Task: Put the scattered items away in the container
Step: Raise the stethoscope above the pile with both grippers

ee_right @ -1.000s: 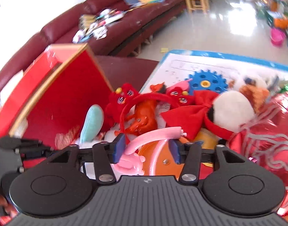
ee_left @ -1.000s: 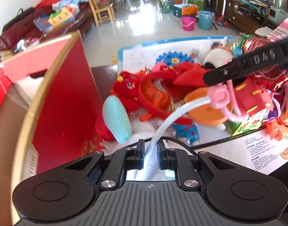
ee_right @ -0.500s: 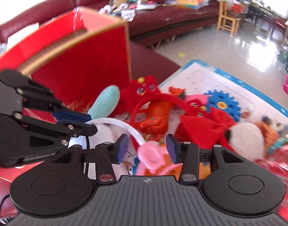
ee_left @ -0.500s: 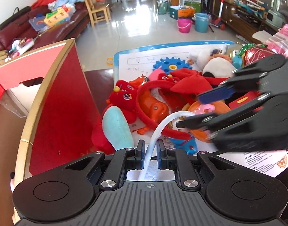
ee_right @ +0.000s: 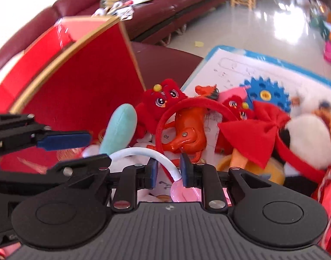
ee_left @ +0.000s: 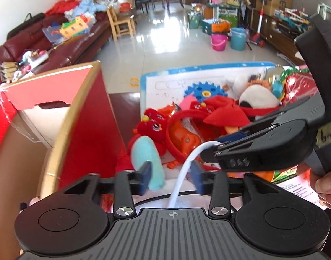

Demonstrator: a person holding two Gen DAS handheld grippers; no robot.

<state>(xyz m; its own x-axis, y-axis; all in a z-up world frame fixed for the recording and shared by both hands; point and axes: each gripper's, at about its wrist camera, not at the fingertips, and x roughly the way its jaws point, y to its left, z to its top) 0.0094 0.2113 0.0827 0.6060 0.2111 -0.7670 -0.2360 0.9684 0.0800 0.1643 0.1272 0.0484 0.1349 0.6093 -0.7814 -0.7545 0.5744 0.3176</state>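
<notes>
A white flexible tube [ee_left: 187, 162] with a pink end piece [ee_right: 182, 191] arches above the toy pile. My left gripper [ee_left: 171, 177] is opening; the tube runs loosely between its blue pads, close to the right one. My right gripper [ee_right: 169, 171] comes in from the right and is closing on the tube where it meets the pink end. In the left wrist view the right gripper [ee_left: 215, 145] has the tube's far end between its fingertips. The red box with a gold rim [ee_left: 78, 119] stands open at the left, beside both grippers.
Toys lie heaped on a white sheet with a blue border [ee_left: 187, 80]: a red plush [ee_right: 165, 97], a teal plush ear [ee_right: 120, 127], an orange toy horse [ee_right: 187, 130], a red bow headband [ee_right: 256, 134], a blue gear [ee_right: 265, 95]. A hand [ee_left: 325, 186] holds the right gripper.
My left gripper, shut on the white tube before, has opened off it. My right gripper has swung in from the right and narrowed its jaws around the tube's pink end.
</notes>
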